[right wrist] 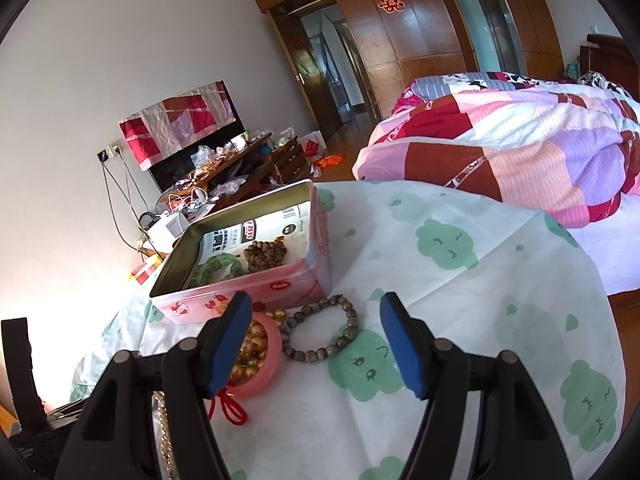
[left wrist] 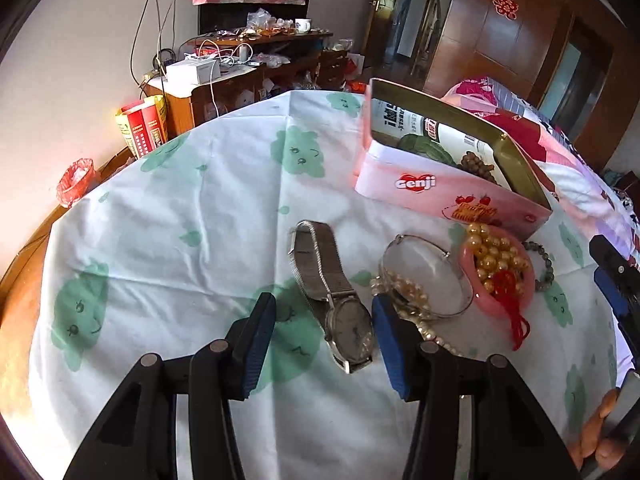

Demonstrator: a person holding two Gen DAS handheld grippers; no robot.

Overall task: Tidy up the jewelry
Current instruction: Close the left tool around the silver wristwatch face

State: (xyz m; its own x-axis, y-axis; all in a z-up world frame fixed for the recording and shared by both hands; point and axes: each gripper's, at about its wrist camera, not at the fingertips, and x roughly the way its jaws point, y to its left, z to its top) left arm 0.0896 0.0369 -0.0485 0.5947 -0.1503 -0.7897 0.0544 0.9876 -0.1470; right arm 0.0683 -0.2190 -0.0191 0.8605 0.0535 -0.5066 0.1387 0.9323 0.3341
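L gripper [left wrist: 324, 338], black frame w/ blue-padded fingers: jaws spread wide, nothing held. It hangs over the white tablecloth w/ green cloud print [left wrist: 168, 216]. Silver wristwatch w/ mesh metal band [left wrist: 334, 292] lies flat betw the two fingers, nearer the R-hand finger; contact w/ pad can't be told. That finger's pad [left wrist: 390, 344] overlaps the pale pearl-bead strand [left wrist: 408, 294] in view; touching or above, can't tell.

Thin silver wire bangle [left wrist: 426, 276] lies just R of watch, pearl strand draped across its near edge. Pink round bangle [left wrist: 498, 276] beside it, w/ gold-coloured bead string [left wrist: 494, 256] heaped inside and a red knotted tassel [left wrist: 516, 320] trailing toward camera.

R gripper [right wrist: 316, 344], same build: jaws also wide apart, empty, above the cloth. Its L-hand finger [right wrist: 228, 344] covers part of the pink bangle and gold beads in view. Grey-brown stone-bead bracelet [right wrist: 322, 330] lies as a closed ring on the cloth betw the fingers, closer to the L one, just beside the pink bangle.

Open pink rectangular tin w/ gold inner wall [right wrist: 248, 296] sits just behind the bracelet. Inside it: green jade-like bangle [right wrist: 220, 268] and a brown wooden-bead pile [right wrist: 266, 256], side by side on printed paper lining [right wrist: 256, 230].

Beyond table edge: bed w/ red, pink & lilac patchwork quilt [right wrist: 520, 144].
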